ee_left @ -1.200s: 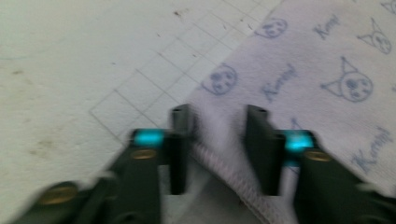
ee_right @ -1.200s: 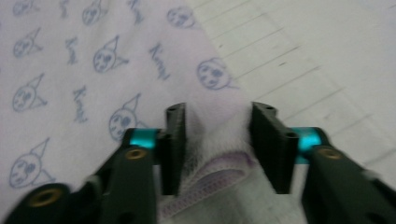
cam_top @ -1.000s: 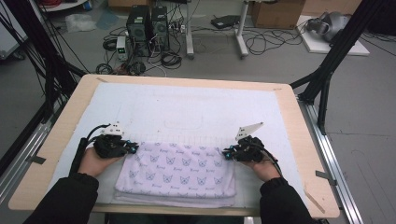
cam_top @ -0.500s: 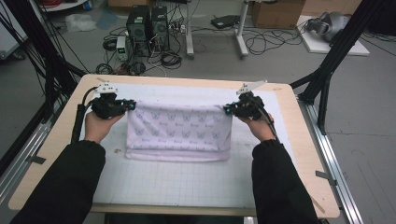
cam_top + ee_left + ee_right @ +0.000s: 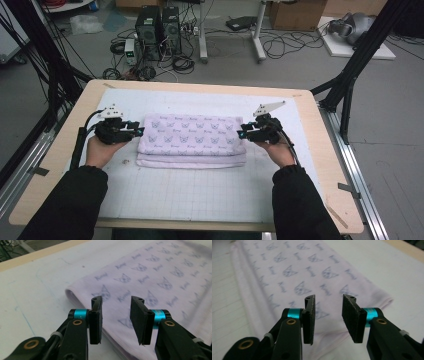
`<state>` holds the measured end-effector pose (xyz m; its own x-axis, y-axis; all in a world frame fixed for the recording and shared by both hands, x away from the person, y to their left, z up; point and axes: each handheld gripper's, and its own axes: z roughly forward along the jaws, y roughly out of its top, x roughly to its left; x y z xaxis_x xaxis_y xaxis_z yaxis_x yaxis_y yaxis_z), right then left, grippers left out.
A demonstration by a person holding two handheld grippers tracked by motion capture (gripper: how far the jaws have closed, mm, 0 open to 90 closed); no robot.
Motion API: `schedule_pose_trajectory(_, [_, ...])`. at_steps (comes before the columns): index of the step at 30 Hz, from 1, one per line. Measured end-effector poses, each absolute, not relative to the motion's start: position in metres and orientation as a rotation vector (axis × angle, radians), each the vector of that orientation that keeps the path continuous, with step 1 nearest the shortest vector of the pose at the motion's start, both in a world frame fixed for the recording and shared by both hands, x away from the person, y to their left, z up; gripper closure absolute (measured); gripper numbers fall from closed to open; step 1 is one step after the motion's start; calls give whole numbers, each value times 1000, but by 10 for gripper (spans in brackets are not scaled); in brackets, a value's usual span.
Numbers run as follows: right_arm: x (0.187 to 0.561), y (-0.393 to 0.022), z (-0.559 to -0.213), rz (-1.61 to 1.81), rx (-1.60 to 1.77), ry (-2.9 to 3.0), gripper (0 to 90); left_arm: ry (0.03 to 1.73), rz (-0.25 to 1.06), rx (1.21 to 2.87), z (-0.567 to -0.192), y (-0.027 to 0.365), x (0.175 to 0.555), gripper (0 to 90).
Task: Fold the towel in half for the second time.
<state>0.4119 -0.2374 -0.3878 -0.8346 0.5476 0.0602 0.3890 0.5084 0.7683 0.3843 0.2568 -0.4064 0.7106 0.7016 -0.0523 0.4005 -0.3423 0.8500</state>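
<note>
A folded lilac towel [image 5: 192, 137] lies on the white gridded mat [image 5: 200, 195] of the wooden counter [image 5: 330, 190] — grey floor, cables and computer towers [image 5: 157, 27] beyond. Left gripper [image 5: 139, 132] and right gripper [image 5: 241, 134], just opening, flank its ends — jaws apart, nothing between them.

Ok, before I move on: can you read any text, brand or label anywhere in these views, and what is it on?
Folded cloth: one short word repeats beside each cat-face print; it looks like "Army" in the left gripper view, but it is too blurred to be sure.
Same word on the cloth in the right gripper view and the high view: too blurred or small to read.
Left gripper, right gripper, gridded mat: no lettering visible.
</note>
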Motion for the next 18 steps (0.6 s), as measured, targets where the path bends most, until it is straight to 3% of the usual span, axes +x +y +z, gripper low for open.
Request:
schedule_pose_trajectory(6, [392, -240, -412, 1226, 800, 2612, 705, 758, 330, 2029, -421, 252, 366, 679])
schedule_pose_trajectory(11, [389, -243, -431, 1205, 859, 2620, 704, 745, 271, 2082, -433, 245, 366, 666])
schedule_pose_trajectory(14, [389, -243, -434, 1165, 867, 2652, 842, 748, 261, 2140, -440, 241, 368, 764])
schedule_pose_trajectory(16, [386, -241, -431, 1151, 835, 2665, 854, 745, 268, 2133, -439, 242, 367, 843])
schedule_pose_trajectory(18, [381, -243, -427, 1146, 826, 2670, 855, 744, 279, 2131, -436, 244, 365, 850])
